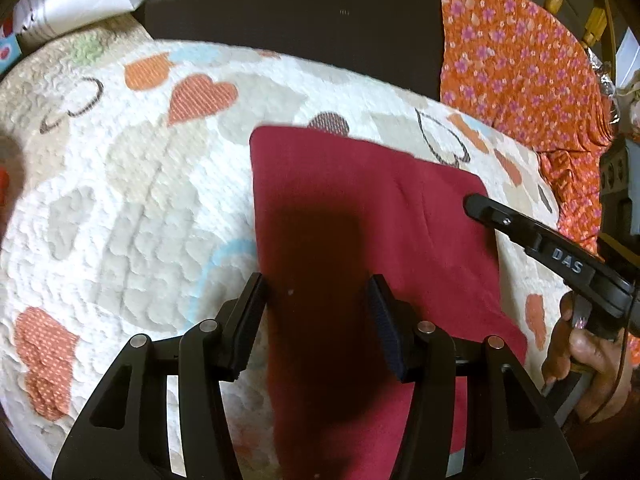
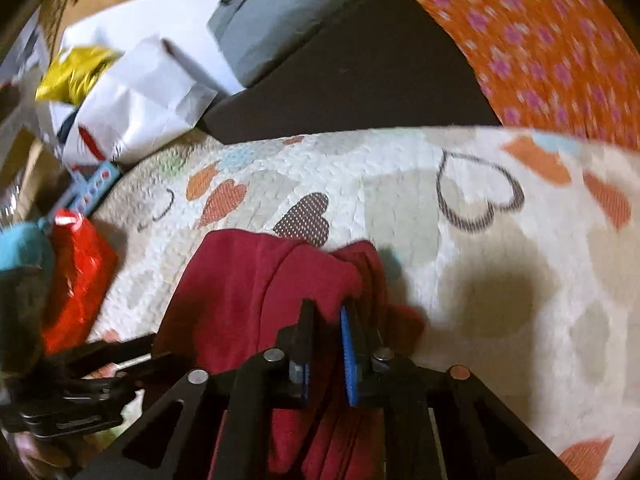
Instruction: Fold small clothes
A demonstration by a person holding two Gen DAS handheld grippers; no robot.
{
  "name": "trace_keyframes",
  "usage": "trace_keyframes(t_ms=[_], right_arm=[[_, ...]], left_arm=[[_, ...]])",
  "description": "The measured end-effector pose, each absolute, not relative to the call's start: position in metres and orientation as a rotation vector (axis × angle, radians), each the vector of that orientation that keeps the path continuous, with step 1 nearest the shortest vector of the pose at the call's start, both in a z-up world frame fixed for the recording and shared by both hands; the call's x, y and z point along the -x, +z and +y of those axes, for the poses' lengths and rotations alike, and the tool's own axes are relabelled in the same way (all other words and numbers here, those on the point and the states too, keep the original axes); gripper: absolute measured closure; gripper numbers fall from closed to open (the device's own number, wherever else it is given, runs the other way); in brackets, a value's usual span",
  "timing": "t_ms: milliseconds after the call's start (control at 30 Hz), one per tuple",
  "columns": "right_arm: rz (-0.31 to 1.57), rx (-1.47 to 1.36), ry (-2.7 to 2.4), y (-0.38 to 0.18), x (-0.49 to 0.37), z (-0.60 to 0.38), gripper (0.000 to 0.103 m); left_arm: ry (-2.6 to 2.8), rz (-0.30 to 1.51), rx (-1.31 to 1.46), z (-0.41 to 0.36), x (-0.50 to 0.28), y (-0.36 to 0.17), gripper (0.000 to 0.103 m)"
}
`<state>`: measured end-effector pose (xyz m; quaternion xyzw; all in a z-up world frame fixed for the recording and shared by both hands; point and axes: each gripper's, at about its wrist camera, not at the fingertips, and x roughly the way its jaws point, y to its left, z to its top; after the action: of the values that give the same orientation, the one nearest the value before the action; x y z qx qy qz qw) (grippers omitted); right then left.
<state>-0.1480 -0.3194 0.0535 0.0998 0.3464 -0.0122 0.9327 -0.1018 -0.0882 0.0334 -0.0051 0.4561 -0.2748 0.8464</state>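
A dark red garment (image 1: 360,208) lies mostly flat on the heart-patterned quilt (image 1: 140,200). My left gripper (image 1: 316,312) is open just over its near half, and red cloth shows between the two fingers with nothing pinched. My right gripper (image 1: 474,204) comes in from the right, its tip at the garment's right edge. In the right wrist view that gripper (image 2: 328,312) is shut on a bunched fold of the red garment (image 2: 248,280), which rises in gathers up to the fingers. A person's hand (image 1: 584,352) holds the right gripper's handle.
An orange floral fabric (image 1: 520,72) covers the back right, beside a dark flat cushion (image 1: 300,24). White paper bags (image 2: 140,96) and a gold wrapper (image 2: 76,72) are piled at the back left. A shiny red package (image 2: 76,272) and a teal item (image 2: 20,248) lie off the quilt's left edge.
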Motion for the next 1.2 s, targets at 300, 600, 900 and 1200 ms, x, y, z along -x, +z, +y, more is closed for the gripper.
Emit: trace_keyframes(t_ms=[300, 600, 900, 1200], right_arm=[[0.744, -0.115, -0.111, 0.040, 0.137, -0.322, 0.095], [0.705, -0.288, -0.062, 0.055, 0.166, -0.330, 0.091], [0.723, -0.262, 0.069, 0.057, 0.195, -0.288, 0.090], [0.737, -0.303, 0.013, 0.024, 0.183, -0.307, 0.088]], left_arm=[[-0.602, 0.932, -0.056, -0.103, 0.108, 0.032, 0.052], [-0.573, 0.892, -0.143, -0.112, 0.117, 0.026, 0.047], [-0.555, 0.873, -0.166, -0.113, 0.121, 0.025, 0.047], [-0.543, 0.857, -0.201, -0.117, 0.123, 0.023, 0.045]])
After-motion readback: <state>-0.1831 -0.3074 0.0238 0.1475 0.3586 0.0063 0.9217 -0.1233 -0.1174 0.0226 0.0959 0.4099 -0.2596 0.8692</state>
